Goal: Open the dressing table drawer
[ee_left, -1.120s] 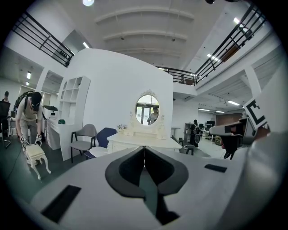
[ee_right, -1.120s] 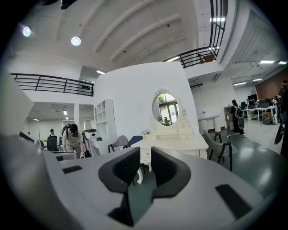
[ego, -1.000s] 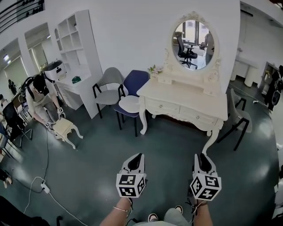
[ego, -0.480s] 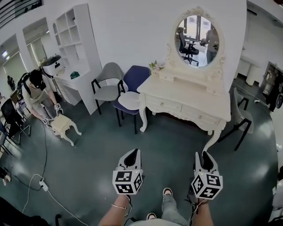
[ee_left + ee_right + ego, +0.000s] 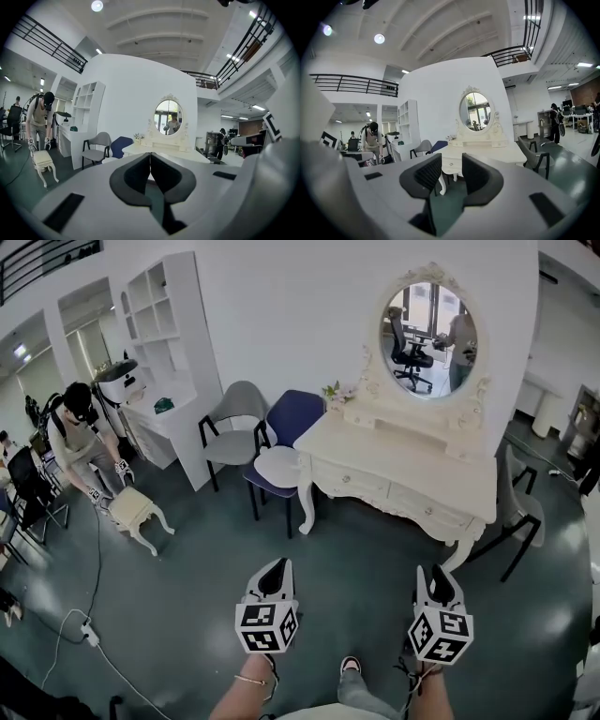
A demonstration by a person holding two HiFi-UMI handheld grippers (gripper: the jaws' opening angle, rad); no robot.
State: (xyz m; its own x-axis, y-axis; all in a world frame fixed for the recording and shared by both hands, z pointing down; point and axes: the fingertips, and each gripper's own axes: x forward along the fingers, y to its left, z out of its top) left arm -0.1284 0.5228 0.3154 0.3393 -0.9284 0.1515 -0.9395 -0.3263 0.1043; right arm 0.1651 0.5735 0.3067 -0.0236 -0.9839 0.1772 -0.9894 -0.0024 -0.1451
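The cream dressing table [image 5: 403, 460] with an oval mirror [image 5: 428, 326] stands against the white wall, some way ahead of both grippers. Its two front drawers [image 5: 349, 477] [image 5: 427, 507] are closed, each with a small knob. My left gripper [image 5: 277, 568] points at the floor before the table's left leg, its jaws shut and empty in the left gripper view [image 5: 150, 154]. My right gripper [image 5: 437, 573] points toward the table's right leg. In the right gripper view its jaws [image 5: 451, 159] stand open with nothing between them, and the table [image 5: 487, 152] lies beyond.
A grey chair [image 5: 234, 423] and a blue chair [image 5: 286, 432] stand left of the table, a black-legged chair [image 5: 516, 512] on its right. A white shelf unit [image 5: 164, 352] and a person [image 5: 80, 442] bent over a small stool [image 5: 136, 512] are far left. A cable [image 5: 89, 634] lies on the floor.
Both grippers have moved forward toward the dressing table, which now looks nearer and larger. The person's feet below have shifted with a step.
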